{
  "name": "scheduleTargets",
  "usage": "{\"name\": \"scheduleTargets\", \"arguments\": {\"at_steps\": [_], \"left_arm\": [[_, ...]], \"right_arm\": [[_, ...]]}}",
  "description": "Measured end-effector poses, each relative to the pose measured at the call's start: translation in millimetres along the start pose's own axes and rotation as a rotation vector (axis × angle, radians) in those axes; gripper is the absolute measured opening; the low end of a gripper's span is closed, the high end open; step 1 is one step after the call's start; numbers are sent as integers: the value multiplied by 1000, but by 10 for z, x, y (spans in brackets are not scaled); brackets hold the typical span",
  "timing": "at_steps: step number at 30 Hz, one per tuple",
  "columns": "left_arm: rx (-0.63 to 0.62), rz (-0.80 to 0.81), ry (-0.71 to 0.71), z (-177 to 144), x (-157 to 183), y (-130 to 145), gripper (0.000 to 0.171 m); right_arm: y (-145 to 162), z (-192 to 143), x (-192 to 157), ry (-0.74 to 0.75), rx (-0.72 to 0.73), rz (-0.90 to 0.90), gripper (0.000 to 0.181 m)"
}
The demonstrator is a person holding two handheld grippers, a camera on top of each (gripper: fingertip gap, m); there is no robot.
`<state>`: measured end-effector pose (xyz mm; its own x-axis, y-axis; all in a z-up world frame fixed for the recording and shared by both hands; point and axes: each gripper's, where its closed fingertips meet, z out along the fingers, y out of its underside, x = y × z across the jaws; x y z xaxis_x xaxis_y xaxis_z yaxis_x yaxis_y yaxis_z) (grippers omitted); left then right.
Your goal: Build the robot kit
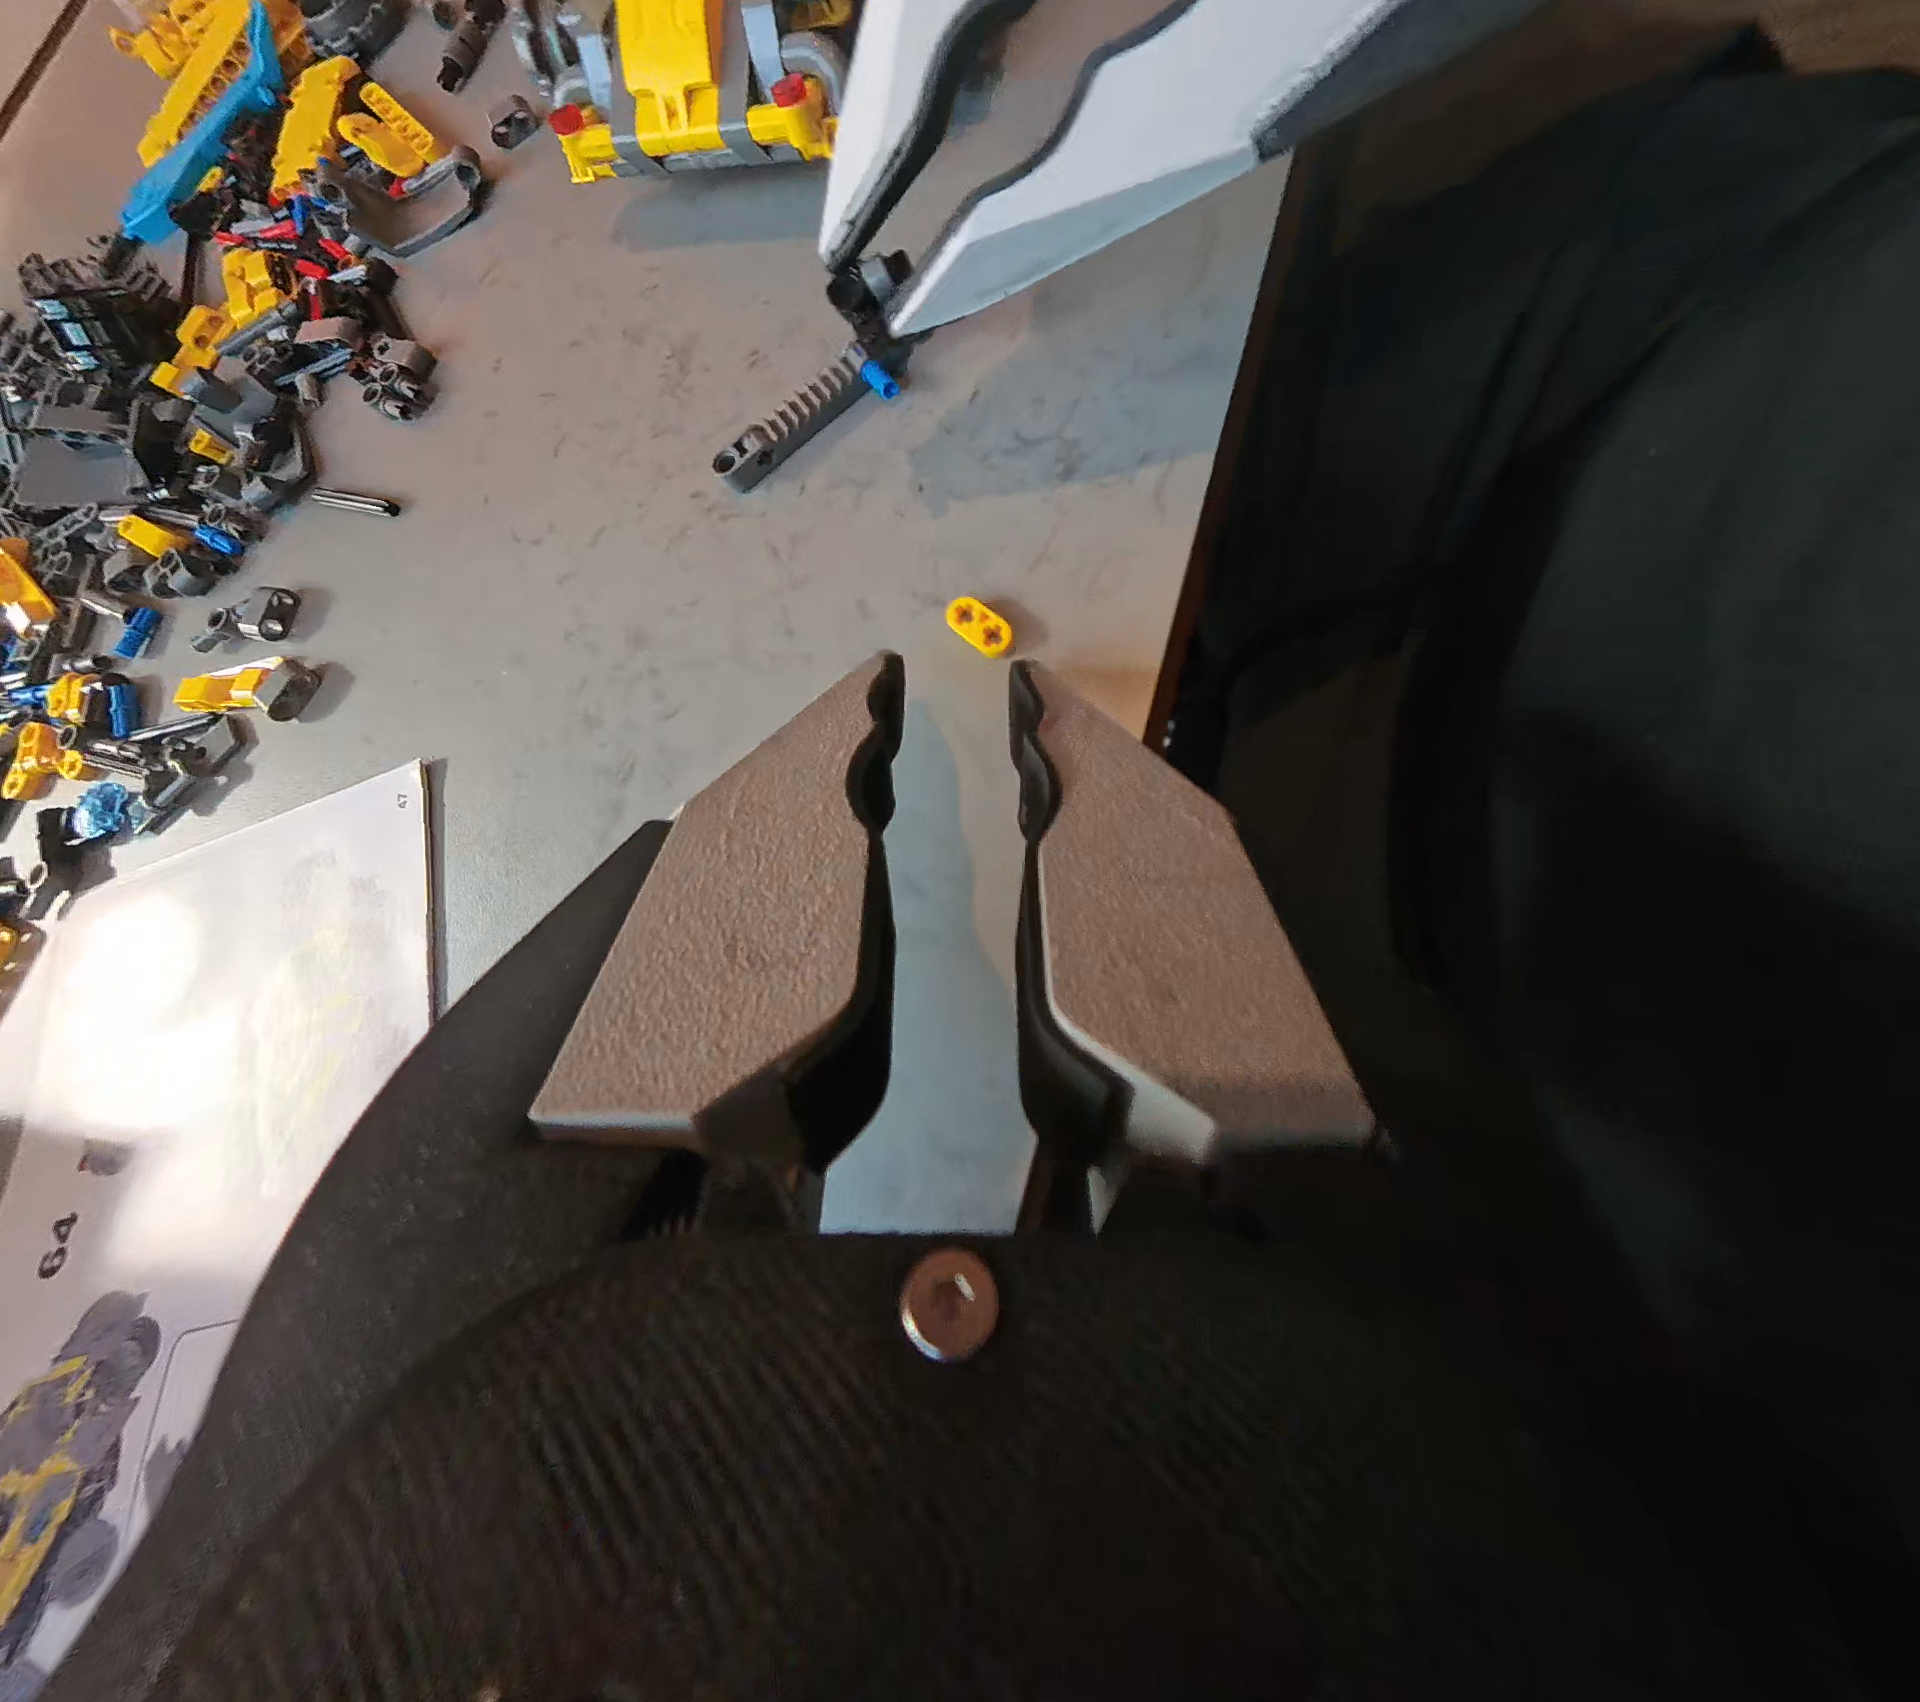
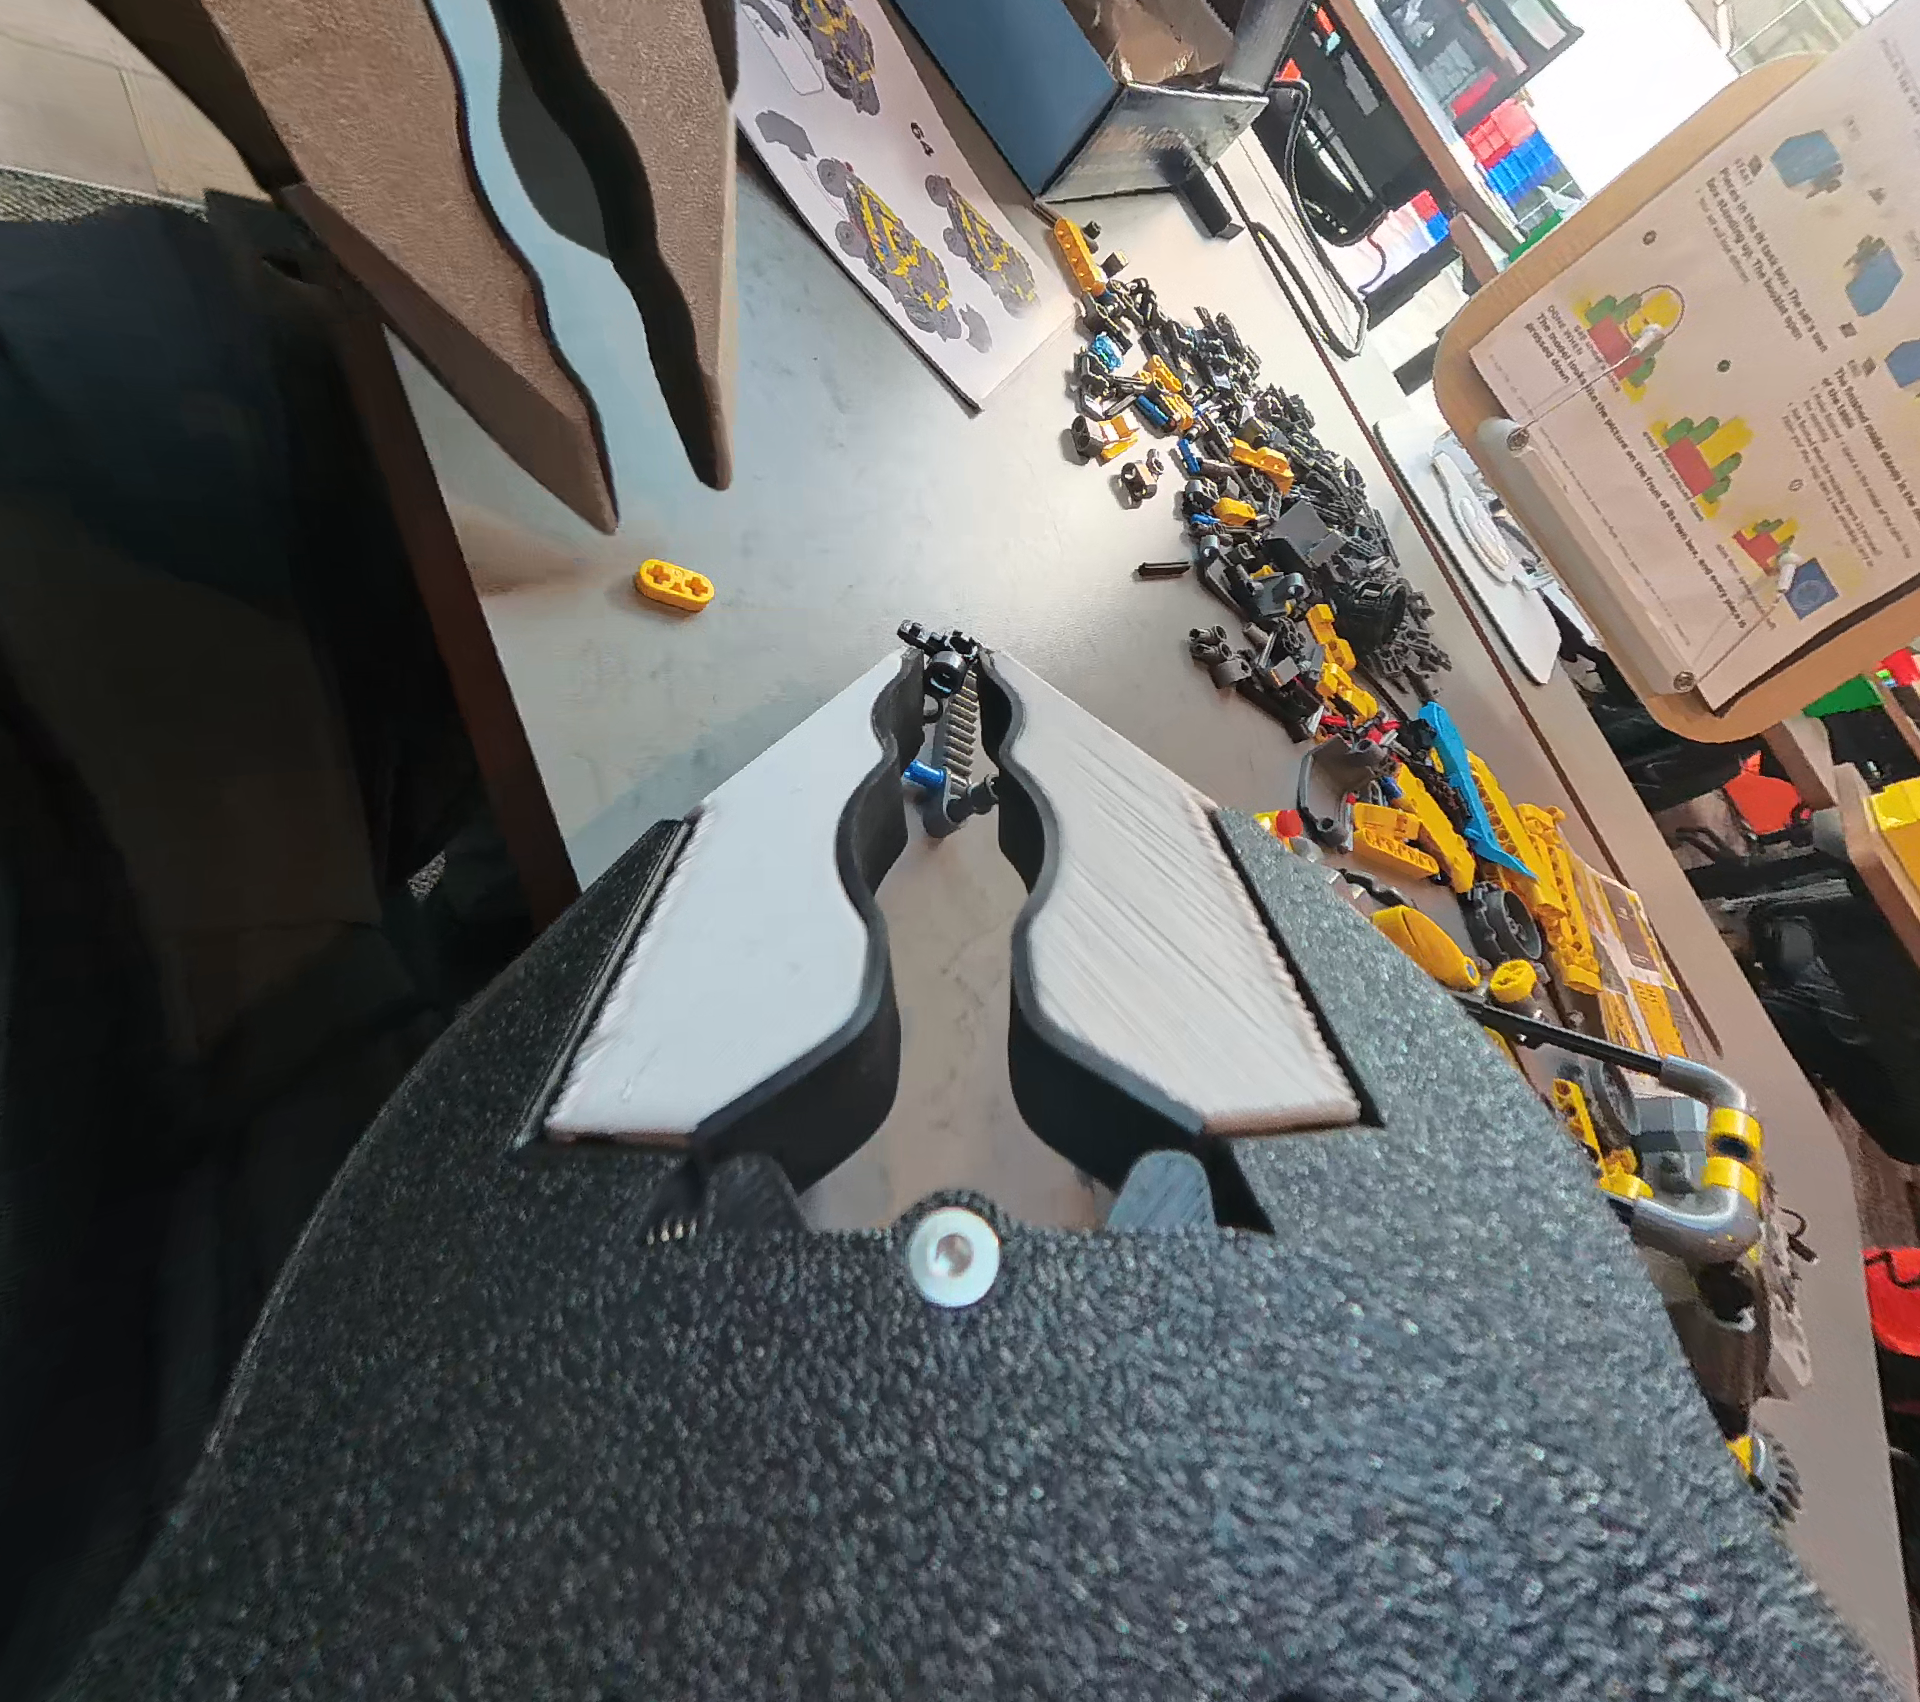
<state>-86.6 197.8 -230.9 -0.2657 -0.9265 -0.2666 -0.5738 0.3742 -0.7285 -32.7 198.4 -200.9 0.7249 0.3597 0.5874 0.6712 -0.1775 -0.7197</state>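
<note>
The right gripper [image 2: 951, 665], with pale fingers, is closed on a small black connector [image 1: 871, 288] pinned to one end of a grey toothed bar [image 1: 805, 426] that carries a blue pin [image 1: 883, 382]. In the left wrist view the bar slopes down so its far end rests on the grey tabletop [image 1: 582, 572] — a nip at the very tips, probably so the bar's length hangs free.

The left gripper [image 1: 956, 676], brown-fingered, hangs just above the tabletop with its jaws parted and nothing between them, close to the edge nearest the person. Just beyond its tips lies a little yellow two-hole link [image 1: 981, 625], flat and by itself — the thing nearest it.

Farther in from that edge lie a spread of loose yellow, black and blue building pieces [image 1: 197, 426], a half-built yellow vehicle [image 1: 686, 11] and an open instruction booklet [image 1: 218, 956].
</note>
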Motion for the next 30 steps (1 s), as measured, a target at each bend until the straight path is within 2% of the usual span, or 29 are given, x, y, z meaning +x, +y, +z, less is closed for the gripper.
{"name": "scheduleTargets", "arguments": {"at_steps": [5, 13, 21, 27, 30], "left_arm": [[25, -135, 16, 15, -137, -122, 11], [146, -285, 186, 33, 24, -396, 15], [148, -296, 255, 28, 124, -368, 6], [156, -329, 301, 18, 153, -369, 8], [159, -340, 314, 14, 149, -350, 3]], "right_arm": [[-29, -19, -27, -14, 23, 2, 10], [-131, -60, -190, -63, 69, -48, 10], [-191, -58, -303, -86, 91, -91, 10], [-194, -67, -328, -96, 97, -107, 10], [-200, -78, -337, -104, 104, -113, 10]]}}
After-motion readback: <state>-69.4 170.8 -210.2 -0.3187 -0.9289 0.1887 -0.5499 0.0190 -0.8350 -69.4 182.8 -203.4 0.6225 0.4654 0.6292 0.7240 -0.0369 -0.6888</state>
